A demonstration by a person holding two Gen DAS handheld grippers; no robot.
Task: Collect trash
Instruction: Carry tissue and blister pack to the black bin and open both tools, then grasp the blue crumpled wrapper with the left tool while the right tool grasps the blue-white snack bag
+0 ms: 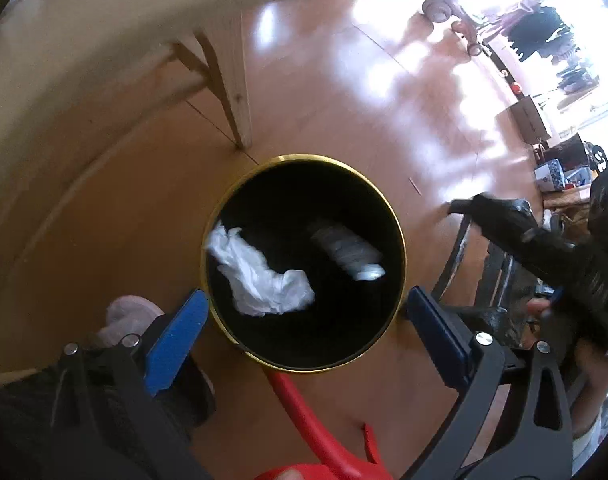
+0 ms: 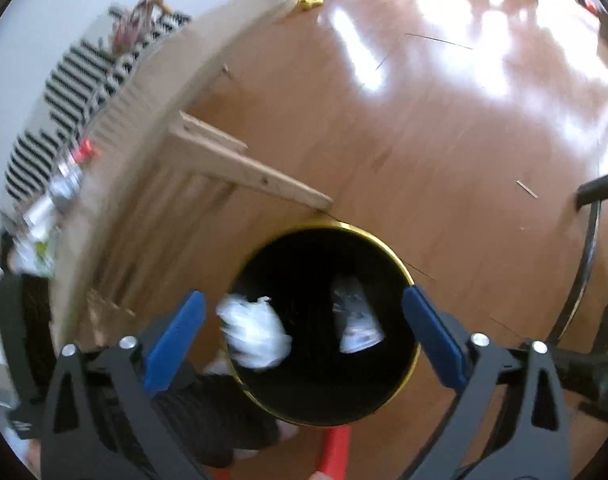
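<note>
Left wrist view: crumpled tissue (image 1: 260,276) and plastic bottle (image 1: 349,250) lie inside the bin (image 1: 304,158), left gripper (image 1: 304,320) and right gripper (image 2: 304,332) above it, jaws apart and empty; collection appears largely complete.

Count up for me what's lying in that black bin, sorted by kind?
Crumpled white tissue: 1
Clear plastic bottle: 1
Total: 2 pieces of trash, lying apart inside the black bin with the gold rim.
</note>
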